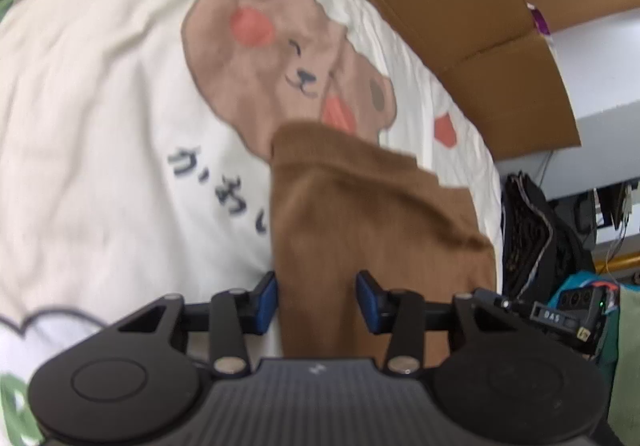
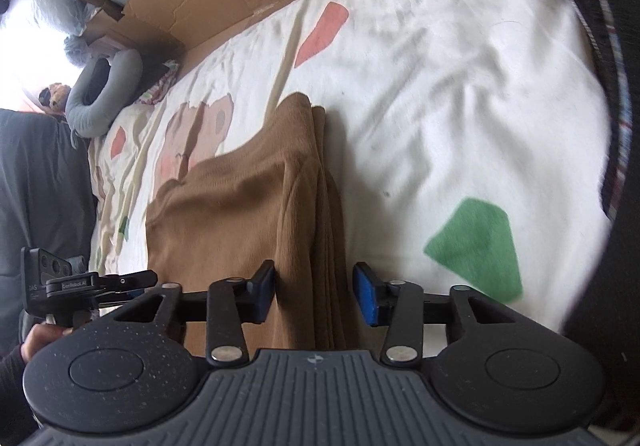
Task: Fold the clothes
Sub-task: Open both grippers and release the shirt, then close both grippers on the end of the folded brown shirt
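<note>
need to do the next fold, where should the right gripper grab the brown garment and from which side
Probably the stacked folded edge of the brown garment, at the near end. The layers bunch there into a thick ridge lying flat on the white bedsheet. Come in low along the sheet from the near side; the open right gripper already straddles that edge.

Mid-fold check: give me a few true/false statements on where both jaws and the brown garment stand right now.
1. The brown garment lies on a white printed bedsheet. True.
2. The left gripper has its jaws fully shut with nothing between them. False: jaws apart, brown fabric between them.
3. The right gripper straddles the garment's stacked folded edge. True.
4. The sheet's print shows a bear face. True.
5. The garment is blue. False: it is brown.
</note>
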